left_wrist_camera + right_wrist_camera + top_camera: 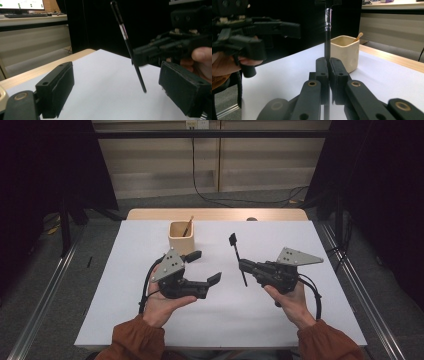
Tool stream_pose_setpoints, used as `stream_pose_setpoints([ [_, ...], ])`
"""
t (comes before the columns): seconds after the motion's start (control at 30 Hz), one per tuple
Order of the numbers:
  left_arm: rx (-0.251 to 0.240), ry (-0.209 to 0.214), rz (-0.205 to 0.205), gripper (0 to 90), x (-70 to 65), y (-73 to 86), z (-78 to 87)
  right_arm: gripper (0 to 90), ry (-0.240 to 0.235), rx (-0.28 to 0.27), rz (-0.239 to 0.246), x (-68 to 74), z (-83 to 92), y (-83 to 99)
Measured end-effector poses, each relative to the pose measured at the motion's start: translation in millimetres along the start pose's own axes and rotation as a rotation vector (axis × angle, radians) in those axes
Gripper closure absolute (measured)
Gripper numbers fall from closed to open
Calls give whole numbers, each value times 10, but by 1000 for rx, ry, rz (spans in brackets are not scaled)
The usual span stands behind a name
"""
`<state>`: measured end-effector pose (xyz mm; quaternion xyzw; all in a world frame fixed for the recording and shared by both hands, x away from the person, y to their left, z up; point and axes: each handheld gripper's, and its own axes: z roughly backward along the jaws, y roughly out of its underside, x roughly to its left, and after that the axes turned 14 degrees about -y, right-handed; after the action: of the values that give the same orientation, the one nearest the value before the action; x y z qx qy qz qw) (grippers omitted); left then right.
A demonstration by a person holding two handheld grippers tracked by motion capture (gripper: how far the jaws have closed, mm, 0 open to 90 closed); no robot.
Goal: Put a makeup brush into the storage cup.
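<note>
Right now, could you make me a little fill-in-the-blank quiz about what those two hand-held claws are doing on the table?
1. The right gripper is shut on a thin black ____.
2. The left gripper has its jaws ____, with nothing between them.
3. The cream cup stands on the ____ table.
4. A wooden stick leans inside the ____.

Missing words: brush; open; white; cup
</note>
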<state>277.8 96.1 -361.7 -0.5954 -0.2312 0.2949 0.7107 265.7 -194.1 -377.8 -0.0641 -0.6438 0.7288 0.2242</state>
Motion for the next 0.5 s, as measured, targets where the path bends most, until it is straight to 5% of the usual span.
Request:
stream_pose_setpoints([
  [0.3, -1, 44, -9, 165, -125, -101, -168, 853, -9, 6, 3, 33, -23, 13],
  [0.5, 26, 46, 31, 276, -111, -126, -260, 853, -22, 16, 5, 50, -51, 23],
])
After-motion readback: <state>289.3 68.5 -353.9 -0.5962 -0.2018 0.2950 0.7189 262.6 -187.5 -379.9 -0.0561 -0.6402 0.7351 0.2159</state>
